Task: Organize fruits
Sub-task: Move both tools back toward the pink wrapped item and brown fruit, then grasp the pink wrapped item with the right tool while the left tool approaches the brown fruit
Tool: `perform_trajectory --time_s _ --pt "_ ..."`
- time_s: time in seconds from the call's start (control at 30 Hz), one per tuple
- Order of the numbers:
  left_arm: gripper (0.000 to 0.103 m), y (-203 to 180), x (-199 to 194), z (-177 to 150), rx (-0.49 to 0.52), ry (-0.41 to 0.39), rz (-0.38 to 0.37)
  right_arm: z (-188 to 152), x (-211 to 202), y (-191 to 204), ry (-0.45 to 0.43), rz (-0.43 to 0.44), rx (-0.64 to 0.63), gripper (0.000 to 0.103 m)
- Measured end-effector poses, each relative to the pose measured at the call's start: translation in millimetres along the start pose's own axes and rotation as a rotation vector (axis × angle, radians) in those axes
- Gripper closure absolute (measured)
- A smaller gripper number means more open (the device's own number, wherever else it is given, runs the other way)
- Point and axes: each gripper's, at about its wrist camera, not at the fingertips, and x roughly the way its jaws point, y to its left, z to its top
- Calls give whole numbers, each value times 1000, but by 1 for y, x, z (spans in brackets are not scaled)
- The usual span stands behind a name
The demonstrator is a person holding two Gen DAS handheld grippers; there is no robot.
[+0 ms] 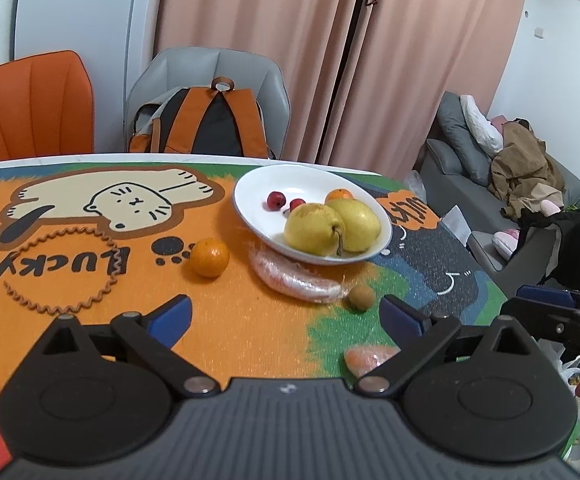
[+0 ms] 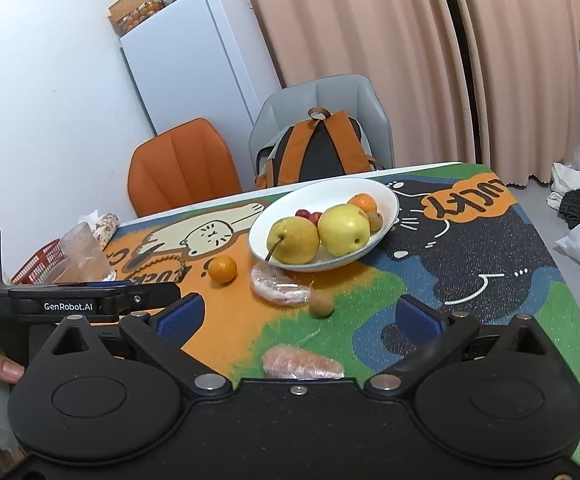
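Wrapped fruit (image 2: 302,363) — beneath right tool (image 2: 298,316)

The counter covering (image 1: 250,320) is orange, green, blue and speckled black, printed with a cream cartoon cat and black "LUCKY" lettering. Bowl (image 1: 250,200): white. Two pears (image 1: 314,228): yellow. Small fruits (image 1: 276,199) in the bowl: red. Loose orange (image 1: 209,257): orange. Round fruit (image 1: 360,297): tan-brown. Wrapped pieces (image 1: 290,280): pink-orange under clear film. Left gripper (image 1: 286,318) and right gripper (image 2: 300,316): black bodies, blue pads.
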Motion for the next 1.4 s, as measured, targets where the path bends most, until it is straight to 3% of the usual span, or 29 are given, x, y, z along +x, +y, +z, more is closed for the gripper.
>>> perform_trajectory --time_s 0.63,1.0,1.23,1.4 --pt "4 28 -8 -25 -30 -8 35 -29 33 12 80 14 -72 5" --pt "4 45 5 -32 -48 19 40 -43 72 15 156 19 -87 26" --pt "4 44 12 -34 -40 38 36 -47 87 17 160 -48 -147 39" --pt "4 43 16 -32 -39 44 39 -45 87 13 168 -31 -149 42"
